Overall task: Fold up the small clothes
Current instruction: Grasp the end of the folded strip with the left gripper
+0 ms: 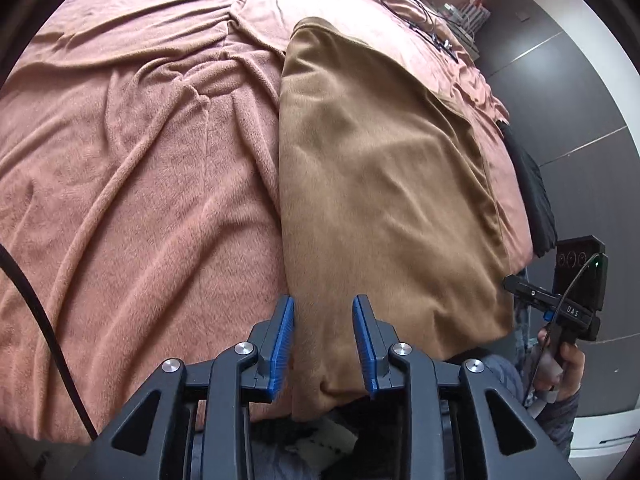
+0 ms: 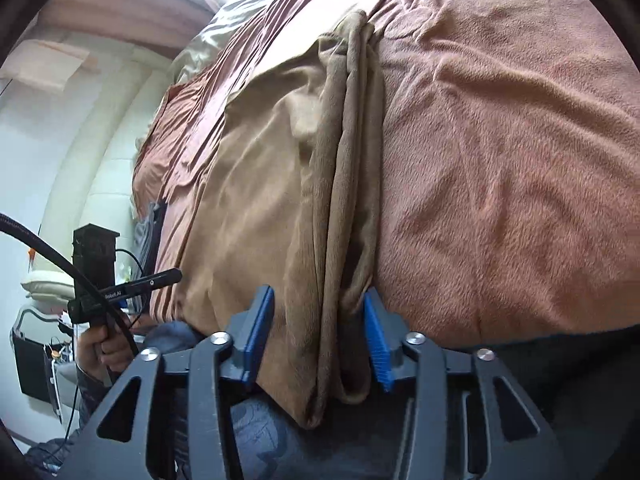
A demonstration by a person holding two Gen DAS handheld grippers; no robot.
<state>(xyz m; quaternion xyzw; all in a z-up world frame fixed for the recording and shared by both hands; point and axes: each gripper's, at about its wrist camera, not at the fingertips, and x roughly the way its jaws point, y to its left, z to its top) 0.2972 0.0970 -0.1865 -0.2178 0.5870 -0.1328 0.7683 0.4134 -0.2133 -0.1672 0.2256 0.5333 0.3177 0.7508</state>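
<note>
Cloth is what fills both of my wrist views: a tan garment (image 1: 384, 184) lies on a pink fleece blanket (image 1: 140, 184) that covers the bed, running away from me lengthwise with its near end hanging over the bed's front edge. In my left wrist view the left gripper (image 1: 323, 344) sits at that near end with its blue pads (image 1: 282, 344) spread apart; the garment's left corner lies between them, and I see a gap on the right pad's side, so I read these jaws as open and not clamping. The garment's left edge runs straight up the frame beside a deep wrinkle in the blanket. Off to the right I can see the other handheld unit (image 1: 568, 300) gripped in a hand (image 1: 560, 364), beyond the garment's right corner. In my right wrist view the right gripper (image 2: 318, 340) is at the garment's (image 2: 260, 200) opposite near corner, where the fabric is bunched into long stacked folds (image 2: 348, 184) running up the frame. Those folds pass between the blue pads (image 2: 378, 344), which stand wide apart; the right pad touches the outer fold, the left pad looks clear of the cloth, so I call this one open too. A black cable (image 2: 80, 276) curves across the left of that view, in front of the left-hand unit (image 2: 104, 280). A thin cord (image 1: 416, 12) lies on the blanket at the far end.
</note>
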